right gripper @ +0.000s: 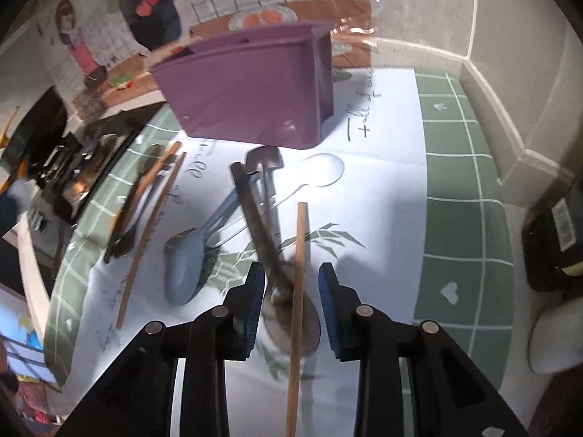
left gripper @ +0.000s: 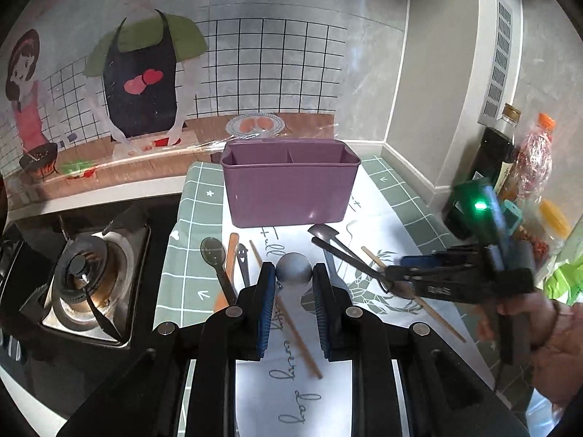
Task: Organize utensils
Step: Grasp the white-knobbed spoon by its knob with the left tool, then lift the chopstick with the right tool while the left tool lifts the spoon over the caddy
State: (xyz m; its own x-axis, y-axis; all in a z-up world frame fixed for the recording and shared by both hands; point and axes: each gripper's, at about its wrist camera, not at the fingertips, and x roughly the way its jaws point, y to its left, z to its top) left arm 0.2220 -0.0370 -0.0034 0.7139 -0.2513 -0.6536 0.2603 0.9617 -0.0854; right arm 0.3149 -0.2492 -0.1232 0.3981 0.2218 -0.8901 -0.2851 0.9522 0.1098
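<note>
A purple two-compartment caddy stands at the back of the mat; it also shows in the right wrist view. Utensils lie scattered before it. My left gripper is open, its fingers on either side of a grey spoon. A wooden chopstick lies under it. My right gripper is open, low over a dark metal spoon and a wooden chopstick; it also shows in the left wrist view. A blue-grey spoon and a clear spoon lie nearby.
A gas stove sits to the left of the green-checked mat. A dark spoon, an orange-handled utensil and a smiley fork lie at the left. Bottles stand at the right by the wall.
</note>
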